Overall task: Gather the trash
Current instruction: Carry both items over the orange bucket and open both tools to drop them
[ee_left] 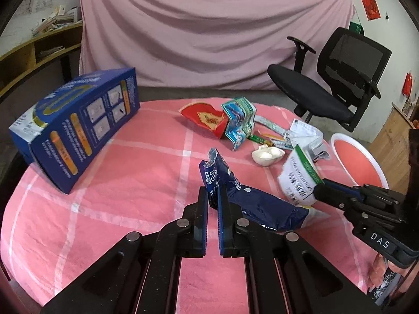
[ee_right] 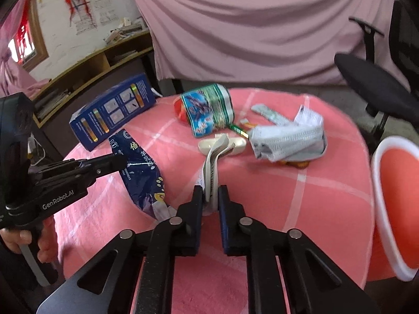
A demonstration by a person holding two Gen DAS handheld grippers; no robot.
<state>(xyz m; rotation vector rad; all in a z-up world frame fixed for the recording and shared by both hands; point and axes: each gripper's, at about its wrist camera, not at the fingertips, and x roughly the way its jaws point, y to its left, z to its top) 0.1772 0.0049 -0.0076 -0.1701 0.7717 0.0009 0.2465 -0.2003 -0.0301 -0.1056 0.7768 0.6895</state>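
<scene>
**Both grippers hold wrappers over the pink tabletop**

The left gripper point(ee_left: 212, 196) has its fingers closed on a dark blue wrapper point(ee_left: 251, 204), and the right gripper point(ee_right: 210, 196) pinches a white packet point(ee_right: 210, 172). Beyond them on the tabletop point(ee_left: 117, 196) lie a white shell-like piece point(ee_left: 267, 155), crumpled wrappers point(ee_left: 238, 121) and a blue box point(ee_left: 78, 125). An orange bin point(ee_right: 398, 204) stands at the right edge.

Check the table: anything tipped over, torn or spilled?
The blue box sits tilted at the table's left edge. The dark blue wrapper in the left gripper has a ragged torn top. No spill visible.
</scene>
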